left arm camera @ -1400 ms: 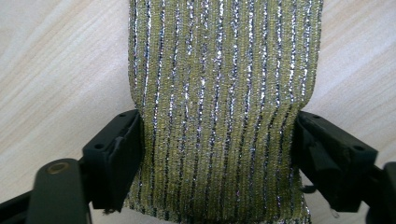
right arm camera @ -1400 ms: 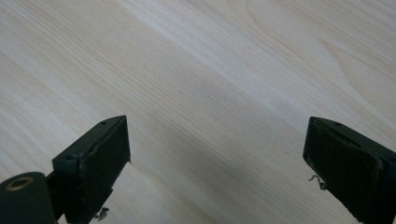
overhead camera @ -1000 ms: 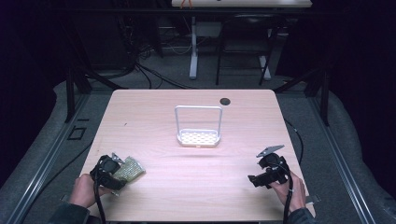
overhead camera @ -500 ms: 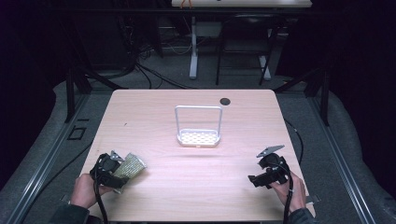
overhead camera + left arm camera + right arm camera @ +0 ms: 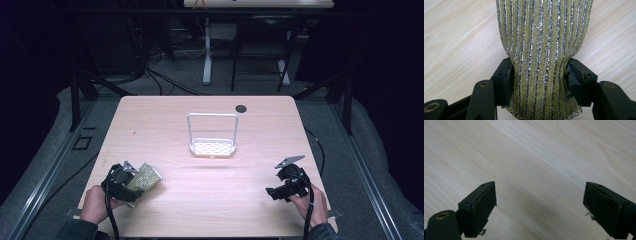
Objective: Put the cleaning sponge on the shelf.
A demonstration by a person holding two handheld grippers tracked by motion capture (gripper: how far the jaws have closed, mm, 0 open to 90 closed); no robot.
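My left gripper (image 5: pixel 539 77) pinched the glittery striped scouring pad (image 5: pixel 544 50) at the table's (image 5: pixel 210 200) near-left corner; right gripper (image 5: pixel 539 210) hung spread and empty. Best to keep the pinch firm and lift clear before heading toward the white wire rack (image 5: pixel 212 146).

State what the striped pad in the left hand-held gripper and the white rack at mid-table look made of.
Olive-and-silver striped scouring pad: seemingly knitted fabric with metallic thread, judging by its glittering ribs and the way it pinches in between the jaws. White perforated rack with a tall loop handle: probably plastic or coated metal; its smooth, matte white finish leaves that open.
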